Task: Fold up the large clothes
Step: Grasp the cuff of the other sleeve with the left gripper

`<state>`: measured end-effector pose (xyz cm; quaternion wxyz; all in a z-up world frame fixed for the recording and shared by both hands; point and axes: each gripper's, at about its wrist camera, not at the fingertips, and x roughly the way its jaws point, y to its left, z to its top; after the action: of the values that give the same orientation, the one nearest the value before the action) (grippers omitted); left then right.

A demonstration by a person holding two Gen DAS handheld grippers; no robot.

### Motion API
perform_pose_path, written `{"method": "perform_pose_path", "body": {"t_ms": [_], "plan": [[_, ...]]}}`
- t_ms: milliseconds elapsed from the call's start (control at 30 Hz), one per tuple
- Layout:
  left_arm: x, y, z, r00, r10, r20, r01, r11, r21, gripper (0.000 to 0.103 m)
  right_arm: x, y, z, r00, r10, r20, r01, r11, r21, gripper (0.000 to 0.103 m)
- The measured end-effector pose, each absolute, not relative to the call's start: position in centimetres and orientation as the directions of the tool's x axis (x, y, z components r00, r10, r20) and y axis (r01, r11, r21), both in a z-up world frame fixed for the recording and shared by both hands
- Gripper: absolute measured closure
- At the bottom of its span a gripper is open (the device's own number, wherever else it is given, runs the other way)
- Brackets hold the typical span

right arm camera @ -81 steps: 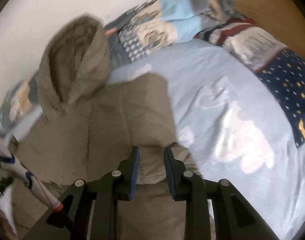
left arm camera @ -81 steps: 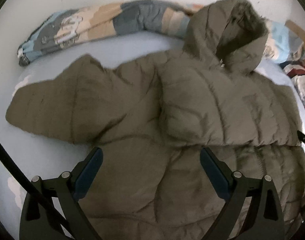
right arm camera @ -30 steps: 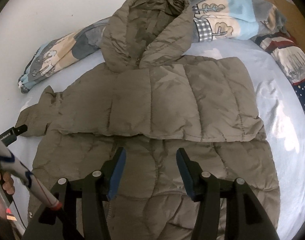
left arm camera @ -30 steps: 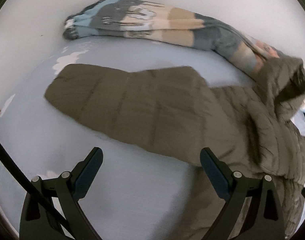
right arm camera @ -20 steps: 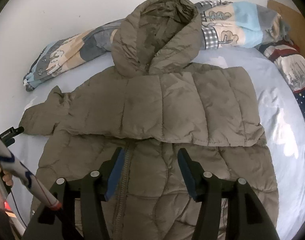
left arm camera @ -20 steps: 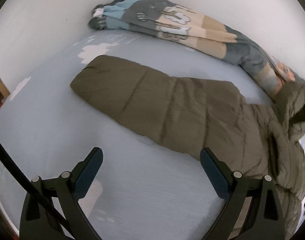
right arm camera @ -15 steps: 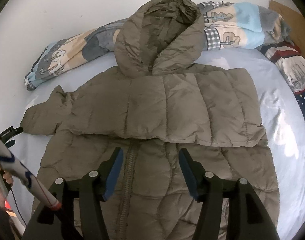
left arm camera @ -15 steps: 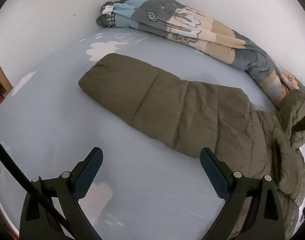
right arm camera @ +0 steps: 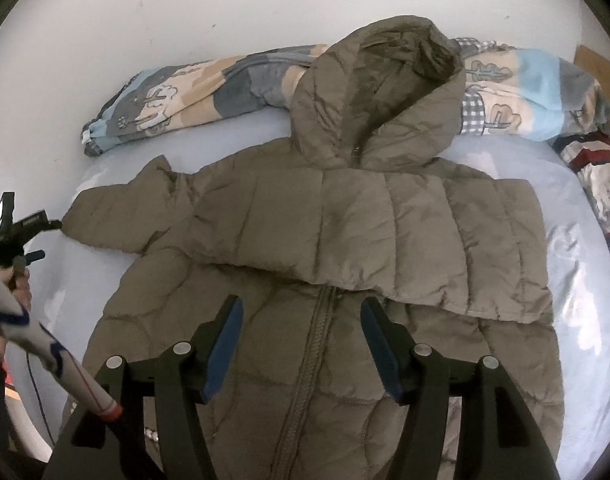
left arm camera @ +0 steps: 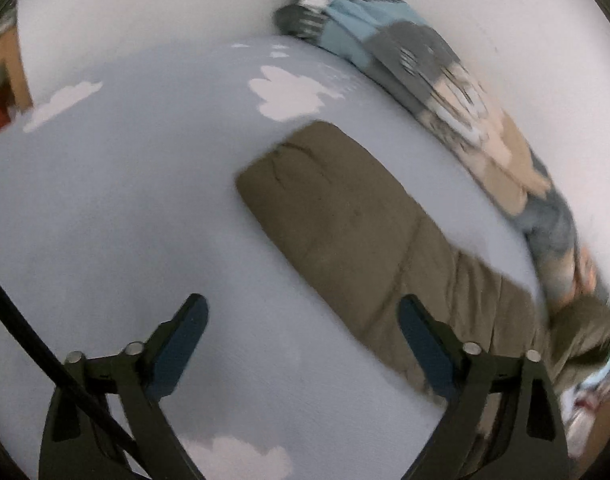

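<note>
Home bedroom, bed (right arm camera: pixel 577 248) with cloud-print sheet, rolled patterned quilt (right arm camera: pixel 193 92), white wall (right arm camera: pixel 145 8)

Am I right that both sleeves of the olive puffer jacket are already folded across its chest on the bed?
Not quite: only one sleeve is folded across the olive puffer jacket. The other sleeve lies stretched out on the bed, as the right wrist view shows.

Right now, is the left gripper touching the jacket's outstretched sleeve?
Cannot tell. In the right wrist view the left gripper reaches the sleeve cuff, with no clear gap or contact. The left wrist view is blurred.
</note>
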<state>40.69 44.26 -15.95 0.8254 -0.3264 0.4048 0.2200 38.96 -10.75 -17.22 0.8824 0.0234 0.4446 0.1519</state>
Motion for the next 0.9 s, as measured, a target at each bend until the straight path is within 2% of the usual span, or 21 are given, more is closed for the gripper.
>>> {"method": "perform_pose_path", "body": {"t_ms": [167,233,300,367,533,600,667,733,767,800,900], "plan": [[42.5,47.4,-18.2,0.607,0.018,-0.795,-0.616,0.643,-0.455,0.025,37.7,-8.4,-16.3,0.578,0.339,-0.743,-0.329,0.929,0.168,0.037],[43.3,48.2,-18.8,0.613,0.012,-0.790,-0.616,0.634,-0.468,0.026,37.4,-7.5,-16.2,0.576,0.345,-0.741,-0.349,0.923,0.159,0.037],[44.2,49.0,-19.5,0.628,0.010,-0.778,-0.610,0.628,-0.484,0.035,37.3,-6.9,-16.6,0.566,0.347,-0.748,-0.358,0.920,0.156,0.037],[44.7,49.9,-20.3,0.639,-0.002,-0.769,-0.610,0.607,-0.509,0.037,37.3,-6.8,-17.0,0.556,0.350,-0.754,-0.357,0.920,0.163,0.037],[45.6,51.3,-22.2,0.678,-0.017,-0.735,-0.612,0.540,-0.577,0.037,37.9,-7.5,-18.4,0.540,0.328,-0.775,-0.331,0.929,0.163,0.037],[46.0,51.1,-22.3,0.694,0.001,-0.720,-0.615,0.521,-0.592,0.028,38.1,-8.0,-18.8,0.535,0.326,-0.780,-0.319,0.932,0.171,0.037],[46.3,50.4,-22.0,0.682,0.042,-0.730,-0.633,0.534,-0.561,0.029,38.3,-8.4,-19.1,0.534,0.319,-0.783,-0.304,0.937,0.174,0.037],[46.8,49.5,-21.5,0.656,0.091,-0.749,-0.649,0.574,-0.499,0.054,38.5,-8.7,-19.2,0.538,0.305,-0.786,-0.287,0.943,0.169,0.037],[46.9,49.2,-21.2,0.654,0.096,-0.751,-0.643,0.593,-0.485,0.071,38.5,-8.8,-19.3,0.540,0.298,-0.787,-0.278,0.946,0.167,0.037],[46.9,49.0,-21.0,0.666,0.082,-0.742,-0.629,0.596,-0.498,0.079,38.6,-9.0,-19.3,0.540,0.295,-0.788,-0.269,0.948,0.170,0.037],[46.6,48.5,-19.9,0.677,0.093,-0.730,-0.619,0.610,-0.496,0.080,38.7,-9.4,-19.2,0.542,0.284,-0.791,-0.250,0.953,0.171,0.037]]}}
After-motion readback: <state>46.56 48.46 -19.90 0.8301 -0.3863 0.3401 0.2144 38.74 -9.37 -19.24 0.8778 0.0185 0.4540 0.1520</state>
